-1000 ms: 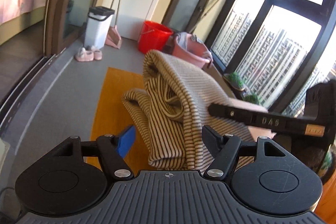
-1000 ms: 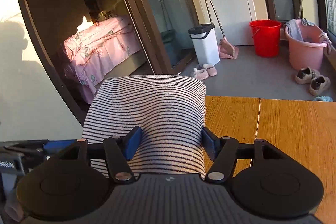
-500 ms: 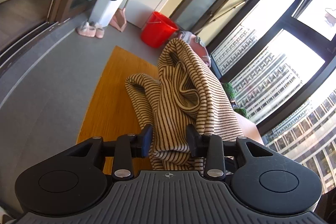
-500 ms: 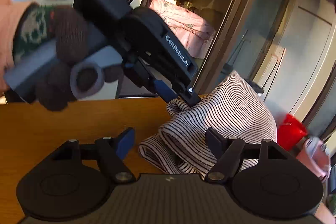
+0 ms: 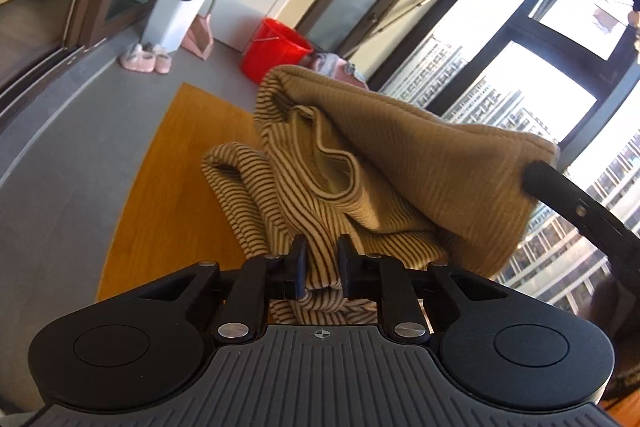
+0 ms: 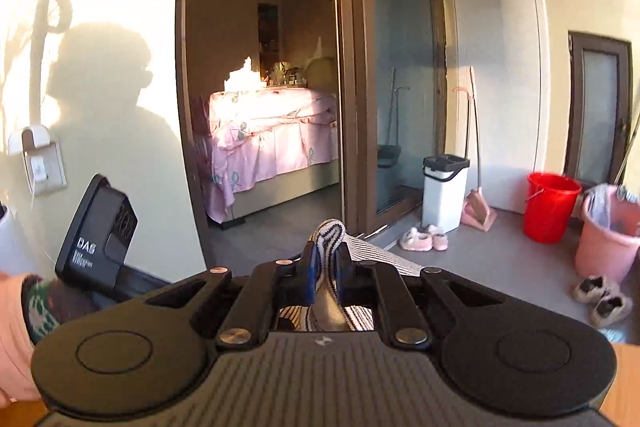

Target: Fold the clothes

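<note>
A striped knit garment (image 5: 360, 187), cream with dark stripes, hangs bunched above the wooden table (image 5: 168, 167). My left gripper (image 5: 322, 259) is shut on a fold at its near edge. In the left wrist view the right gripper's black finger (image 5: 576, 203) holds another corner of the garment lifted at the right. In the right wrist view my right gripper (image 6: 325, 267) is shut on a pinched bit of the striped garment (image 6: 332, 231), raised off the table. The left gripper's body (image 6: 100, 239) and a gloved hand (image 6: 44, 299) show low at the left.
On the grey floor beyond stand a white bin (image 5: 176, 15), a red bucket (image 5: 276, 51), pink slippers (image 5: 146, 59), a pink tub (image 6: 608, 227) and a pair of shoes (image 6: 600, 295). Large windows (image 5: 520, 67) are to the right, a bedroom doorway (image 6: 264, 131) to the left.
Both grippers have gone from open to shut on the striped garment. The right gripper has risen and swung, lifting its corner up; the garment now hangs stretched between the two.
</note>
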Demonstrator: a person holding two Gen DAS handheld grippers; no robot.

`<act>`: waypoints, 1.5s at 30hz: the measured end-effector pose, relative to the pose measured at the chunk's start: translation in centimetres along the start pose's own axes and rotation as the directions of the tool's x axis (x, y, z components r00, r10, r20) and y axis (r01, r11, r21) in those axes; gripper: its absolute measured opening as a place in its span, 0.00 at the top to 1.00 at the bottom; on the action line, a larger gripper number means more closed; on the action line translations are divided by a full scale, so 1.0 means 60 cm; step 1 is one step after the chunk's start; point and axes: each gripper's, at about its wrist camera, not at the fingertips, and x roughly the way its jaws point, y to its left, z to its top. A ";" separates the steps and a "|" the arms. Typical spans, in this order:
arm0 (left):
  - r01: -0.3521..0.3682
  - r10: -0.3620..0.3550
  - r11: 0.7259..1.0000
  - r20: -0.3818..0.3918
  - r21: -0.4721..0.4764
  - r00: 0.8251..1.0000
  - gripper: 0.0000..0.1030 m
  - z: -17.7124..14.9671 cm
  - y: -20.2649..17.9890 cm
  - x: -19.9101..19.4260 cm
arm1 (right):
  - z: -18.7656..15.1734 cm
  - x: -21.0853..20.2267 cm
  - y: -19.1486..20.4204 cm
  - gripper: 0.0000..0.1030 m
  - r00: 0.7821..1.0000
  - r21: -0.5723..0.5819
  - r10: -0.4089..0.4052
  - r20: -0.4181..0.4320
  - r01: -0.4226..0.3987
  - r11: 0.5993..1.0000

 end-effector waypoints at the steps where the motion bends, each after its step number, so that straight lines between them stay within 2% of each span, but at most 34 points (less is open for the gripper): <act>1: 0.005 -0.005 1.000 -0.012 0.018 1.000 0.82 -0.007 -0.009 0.003 | -0.006 0.004 -0.007 0.92 0.999 0.038 0.034 -0.018 -0.034 0.999; 5: 0.005 0.000 0.997 -0.054 0.076 0.999 0.79 -0.033 -0.027 0.015 | -0.047 0.028 -0.011 0.91 0.984 0.090 0.116 -0.134 -0.104 0.990; 7: 0.002 0.002 0.997 -0.054 0.073 0.999 0.71 -0.034 -0.019 0.002 | -0.064 0.045 -0.014 0.91 0.975 0.097 0.121 -0.187 -0.104 0.990; 9: -0.013 0.016 0.998 -0.045 0.056 0.999 0.71 -0.029 -0.005 -0.020 | -0.093 0.049 0.001 0.91 0.963 0.077 0.122 -0.239 -0.106 0.991; 12: -0.074 0.071 0.994 0.040 0.084 0.997 0.71 -0.002 -0.005 -0.056 | -0.119 0.060 0.027 0.91 0.950 0.017 0.123 -0.288 -0.123 0.992; 15: -0.042 0.022 0.990 0.142 0.136 0.990 0.69 0.046 -0.035 -0.072 | -0.120 0.059 0.035 0.91 0.949 0.005 0.124 -0.289 -0.129 0.992; 16: -0.024 -0.004 0.987 0.170 0.160 0.985 0.62 0.059 -0.049 -0.066 | -0.120 0.057 0.034 0.91 0.949 0.004 0.122 -0.291 -0.126 0.992; 18: 0.011 -0.045 0.982 0.176 0.191 0.983 0.50 0.085 -0.067 -0.027 | -0.121 0.056 0.037 0.91 0.948 0.003 0.114 -0.297 -0.119 0.993; 20: 0.036 -0.068 0.979 0.155 0.201 0.986 0.49 0.105 -0.076 0.019 | -0.121 0.050 0.041 0.91 0.948 -0.012 0.101 -0.300 -0.110 0.994; 22: 0.009 -0.019 0.989 0.067 0.147 0.998 0.55 0.100 -0.059 0.066 | -0.123 0.039 0.046 0.91 0.950 -0.038 0.085 -0.299 -0.101 0.994; 24: -0.029 0.028 0.994 0.011 0.105 1.000 0.61 0.078 -0.026 0.085 | -0.124 0.027 0.059 0.89 0.952 -0.110 0.066 -0.300 -0.104 0.988; 25: -0.030 0.030 0.996 0.006 0.086 1.000 0.69 0.069 -0.012 0.083 | -0.123 0.020 0.067 0.83 0.951 -0.155 0.060 -0.302 -0.111 0.982; 26: -0.022 0.022 0.998 0.007 0.063 1.000 0.70 0.062 0.002 0.076 | -0.117 0.011 0.073 0.79 0.949 -0.172 0.082 -0.304 -0.139 0.975; 28: -0.006 0.006 1.000 0.010 0.018 1.000 0.71 0.047 0.029 0.063 | -0.099 -0.002 0.081 0.65 0.942 -0.184 0.148 -0.302 -0.210 0.960; 29: -0.002 0.002 1.000 0.011 0.016 1.000 0.71 0.043 0.036 0.055 | -0.086 -0.006 0.083 0.62 0.943 -0.186 0.175 -0.284 -0.234 0.954; 30: -0.004 0.003 0.999 0.011 0.032 1.000 0.71 0.040 0.037 0.050 | -0.076 -0.011 0.086 0.57 0.952 -0.195 0.171 -0.253 -0.223 0.955; 32: -0.010 0.009 0.998 0.016 0.064 1.000 0.71 0.033 0.035 0.044 | -0.065 0.000 0.089 0.55 0.973 -0.197 0.107 -0.205 -0.148 0.969; 34: -0.006 0.004 0.998 0.027 0.059 1.000 0.71 0.030 0.039 0.041 | -0.076 0.040 0.082 0.55 0.975 -0.181 0.029 -0.220 -0.070 0.981; 35: -0.002 0.001 0.999 0.030 0.050 1.000 0.71 0.028 0.042 0.040 | -0.089 0.061 0.080 0.55 0.966 -0.199 -0.007 -0.257 -0.046 0.979; 36: -0.002 0.000 0.999 0.031 0.043 1.000 0.71 0.027 0.045 0.037 | -0.111 0.080 0.078 0.55 0.955 -0.246 -0.046 -0.294 -0.029 0.969; 38: -0.006 0.004 0.999 0.033 0.039 0.999 0.71 0.024 0.049 0.029 | -0.142 0.076 0.090 0.55 0.967 -0.368 -0.090 -0.240 -0.005 0.930; 40: -0.010 0.009 0.999 0.036 0.031 0.999 0.71 0.021 0.051 0.016 | -0.142 0.071 0.105 0.54 0.963 -0.414 -0.127 -0.236 0.018 0.910; 42: -0.028 0.027 1.000 0.046 0.013 0.999 0.69 0.024 0.046 -0.001 | -0.132 0.065 0.109 0.52 0.960 -0.421 -0.131 -0.247 0.015 0.907; 44: -0.040 0.040 0.999 0.065 -0.011 0.997 0.59 0.025 0.033 -0.028 | -0.109 0.043 0.104 0.51 0.965 -0.372 -0.072 -0.253 -0.028 0.928; 45: -0.040 0.041 0.999 0.072 -0.016 0.997 0.51 0.024 0.026 -0.044 | -0.094 0.023 0.095 0.45 0.971 -0.340 -0.045 -0.233 -0.038 0.940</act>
